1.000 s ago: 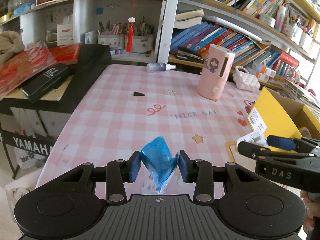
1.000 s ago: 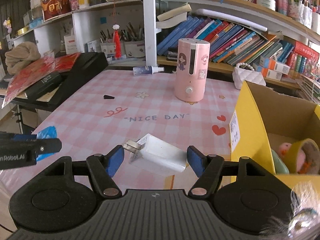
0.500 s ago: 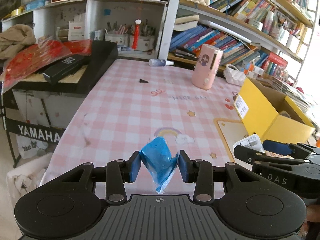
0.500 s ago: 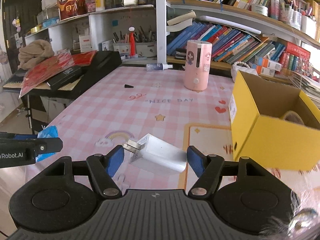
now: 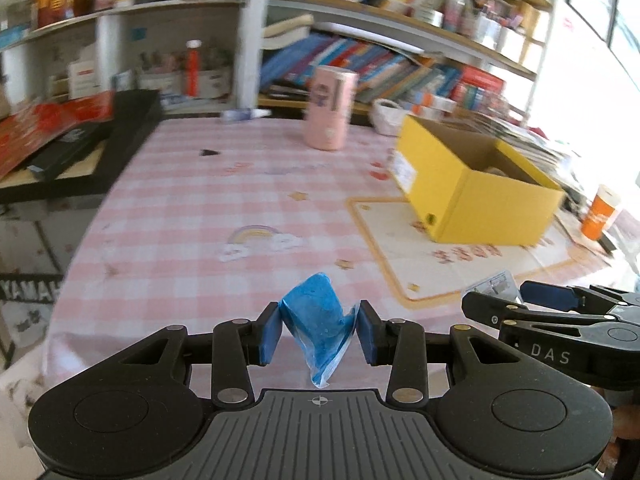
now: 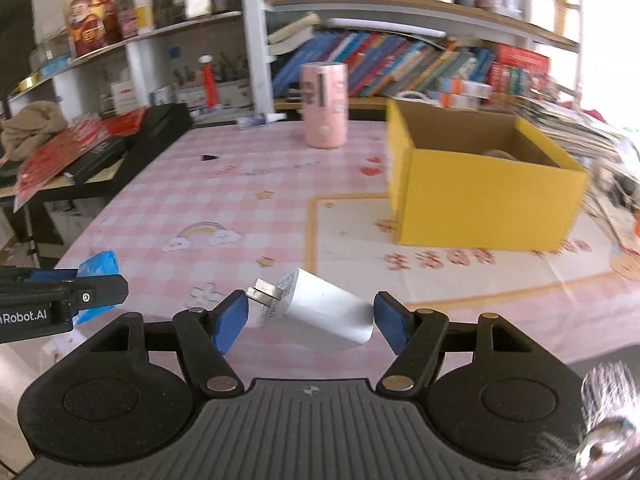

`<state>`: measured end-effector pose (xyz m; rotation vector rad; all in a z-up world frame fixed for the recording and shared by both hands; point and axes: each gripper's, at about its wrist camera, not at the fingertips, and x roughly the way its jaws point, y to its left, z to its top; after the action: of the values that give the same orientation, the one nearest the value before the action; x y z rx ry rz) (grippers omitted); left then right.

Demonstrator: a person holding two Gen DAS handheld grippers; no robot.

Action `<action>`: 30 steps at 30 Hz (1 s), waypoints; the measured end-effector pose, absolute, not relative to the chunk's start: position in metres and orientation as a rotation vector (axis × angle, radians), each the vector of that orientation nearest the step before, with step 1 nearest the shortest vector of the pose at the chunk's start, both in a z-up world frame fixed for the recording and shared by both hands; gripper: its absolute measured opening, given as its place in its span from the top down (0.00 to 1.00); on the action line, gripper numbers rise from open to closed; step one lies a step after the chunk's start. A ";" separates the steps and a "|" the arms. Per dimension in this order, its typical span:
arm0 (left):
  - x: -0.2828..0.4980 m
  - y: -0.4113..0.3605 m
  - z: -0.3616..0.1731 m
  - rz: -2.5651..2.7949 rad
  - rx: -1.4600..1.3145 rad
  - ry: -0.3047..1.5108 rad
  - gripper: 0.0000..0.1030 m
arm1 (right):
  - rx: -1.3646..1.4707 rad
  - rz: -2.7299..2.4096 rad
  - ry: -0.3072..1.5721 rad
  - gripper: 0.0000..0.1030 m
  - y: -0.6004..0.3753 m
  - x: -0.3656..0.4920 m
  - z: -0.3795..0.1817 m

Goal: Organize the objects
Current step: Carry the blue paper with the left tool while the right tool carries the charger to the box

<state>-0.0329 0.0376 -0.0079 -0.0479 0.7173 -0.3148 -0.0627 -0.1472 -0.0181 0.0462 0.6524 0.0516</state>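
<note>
The left gripper (image 5: pixel 319 334) pinches a soft, crinkly blue packet (image 5: pixel 317 318) (feather-light), while the right gripper (image 6: pixel 311 322) clamps a stiff, slick white charger (image 6: pixel 320 314) across its flat sides.

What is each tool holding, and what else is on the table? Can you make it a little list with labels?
left tool: shut on a crumpled blue packet
right tool: shut on a white charger plug, prongs toward its left pad
table: pink checked cloth
yellow box: open top, on the table's right side
pink cylinder: upright near the far edge
behind: shelves of books
</note>
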 end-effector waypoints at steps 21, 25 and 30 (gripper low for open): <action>-0.018 -0.079 -0.013 -0.548 0.061 0.739 0.63 | 0.162 -0.201 0.684 0.35 -0.255 -0.098 -0.029; -0.009 -0.102 -0.012 -0.561 0.077 0.743 0.63 | 0.176 -0.219 0.698 0.35 -0.280 -0.087 -0.030; 0.007 -0.127 -0.005 -0.558 0.093 0.707 0.63 | 0.180 -0.213 0.700 0.35 -0.305 -0.069 -0.028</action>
<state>0.0074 -0.1270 -0.0049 0.0931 0.7074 -0.5584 -0.0692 -0.3045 -0.0279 0.1802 0.6997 -0.2126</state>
